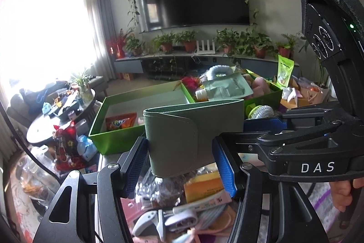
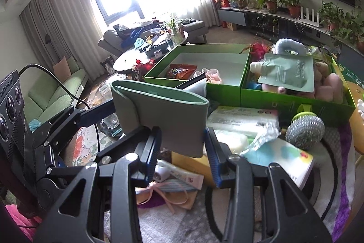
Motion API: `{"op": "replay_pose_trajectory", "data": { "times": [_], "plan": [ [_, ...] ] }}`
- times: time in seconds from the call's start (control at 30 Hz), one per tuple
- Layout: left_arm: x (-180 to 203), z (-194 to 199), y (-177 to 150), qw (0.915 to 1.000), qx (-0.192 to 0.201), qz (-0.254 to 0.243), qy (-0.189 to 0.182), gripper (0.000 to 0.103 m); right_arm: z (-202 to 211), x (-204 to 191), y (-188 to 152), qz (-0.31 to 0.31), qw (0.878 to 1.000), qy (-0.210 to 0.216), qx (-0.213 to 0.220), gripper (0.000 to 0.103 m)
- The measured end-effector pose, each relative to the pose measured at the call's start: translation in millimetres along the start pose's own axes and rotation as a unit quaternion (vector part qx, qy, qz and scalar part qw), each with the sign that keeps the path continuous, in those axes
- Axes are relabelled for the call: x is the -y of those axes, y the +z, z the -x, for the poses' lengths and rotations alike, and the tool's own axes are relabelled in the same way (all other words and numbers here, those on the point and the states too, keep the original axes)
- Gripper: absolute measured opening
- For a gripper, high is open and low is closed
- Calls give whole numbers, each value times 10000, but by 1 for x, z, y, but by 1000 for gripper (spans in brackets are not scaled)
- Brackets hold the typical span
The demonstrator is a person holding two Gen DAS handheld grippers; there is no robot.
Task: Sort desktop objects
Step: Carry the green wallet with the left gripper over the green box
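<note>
A grey-green folded case (image 1: 182, 129) with a flap hangs in the air over the cluttered tabletop, gripped from both ends. My left gripper (image 1: 179, 152) is shut on its near end, blue pads pressed to both sides. In the right wrist view the same case (image 2: 163, 115) sits between the pads of my right gripper (image 2: 182, 140), which is shut on it. Beyond the case stand two open green boxes: the left box (image 2: 227, 85) holds an orange snack bag (image 2: 182, 71), and the right box (image 2: 295, 104) is piled with soft items and a green spout pouch (image 2: 286, 74).
Under the case lie a steel scrubber (image 2: 304, 126), a booklet (image 2: 284, 158), a yellow box (image 1: 202, 186) and wrapped packets. A red snack bag (image 1: 66, 145) stands at the left table edge. A round coffee table (image 2: 136, 58) and sofa lie farther off.
</note>
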State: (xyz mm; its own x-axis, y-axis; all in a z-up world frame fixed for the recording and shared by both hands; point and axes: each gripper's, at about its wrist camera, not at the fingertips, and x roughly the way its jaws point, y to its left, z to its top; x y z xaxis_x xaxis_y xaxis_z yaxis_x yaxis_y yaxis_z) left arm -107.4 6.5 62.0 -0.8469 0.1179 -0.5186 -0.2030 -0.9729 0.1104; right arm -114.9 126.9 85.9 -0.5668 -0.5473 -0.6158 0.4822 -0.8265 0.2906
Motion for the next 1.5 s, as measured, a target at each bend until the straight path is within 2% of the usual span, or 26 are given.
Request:
{"op": "replay_pose_trajectory", "data": {
  "times": [0.27,0.67,0.97,1.5],
  "plan": [
    [-11,-31,20,9999,-66,-30,-75,59,-19,12,24,24,9999,-90,-75,41],
    [-32,-75,61,9999,69,-81,-70,59,-45,33,78,52,10000,-58,-10,41],
    [-44,-109,78,9998,-2,-172,-66,59,-73,51,106,-11,9999,-97,-83,41],
    [-70,-185,95,9978,-593,4,-309,59,-139,90,141,-430,9979,-113,-471,41]
  ]
}}
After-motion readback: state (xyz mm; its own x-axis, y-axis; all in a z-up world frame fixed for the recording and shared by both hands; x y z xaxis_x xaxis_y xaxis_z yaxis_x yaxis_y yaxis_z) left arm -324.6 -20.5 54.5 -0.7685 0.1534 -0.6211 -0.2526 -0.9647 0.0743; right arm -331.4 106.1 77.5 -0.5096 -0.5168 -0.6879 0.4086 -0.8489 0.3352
